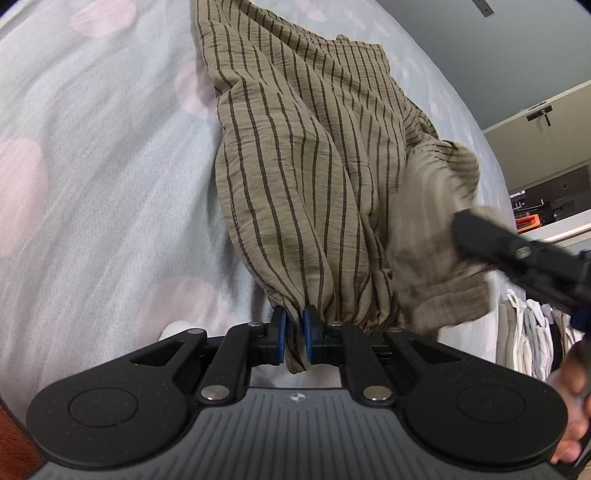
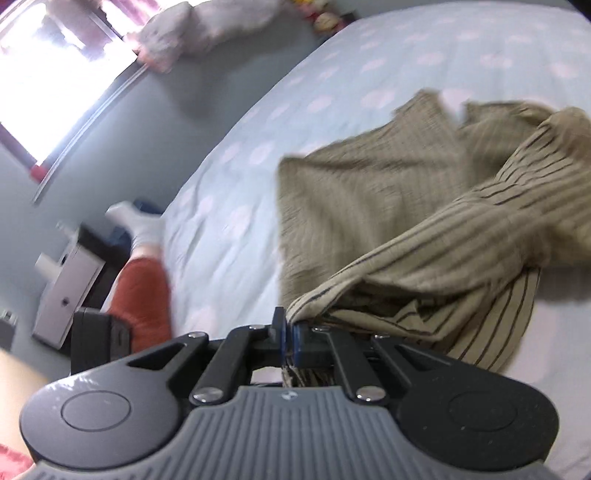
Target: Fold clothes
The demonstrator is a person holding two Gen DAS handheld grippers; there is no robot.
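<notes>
A tan garment with thin dark stripes (image 1: 295,155) lies rumpled on a pale blue bedsheet with pink dots (image 1: 92,166). My left gripper (image 1: 294,334) is shut on a gathered edge of the garment, its blue pads pinching the cloth. My right gripper (image 2: 288,338) is shut on another edge of the same garment (image 2: 406,206) and lifts it, so the cloth drapes away to the right. The right gripper's black body (image 1: 517,254) shows blurred at the right of the left wrist view, against the cloth.
The bed (image 2: 332,74) fills most of both views. A bright window (image 2: 44,74) and plush toys (image 2: 192,26) are at the far wall. A white cabinet (image 2: 62,291) stands beside the bed. Hanging clothes (image 1: 528,332) are at right.
</notes>
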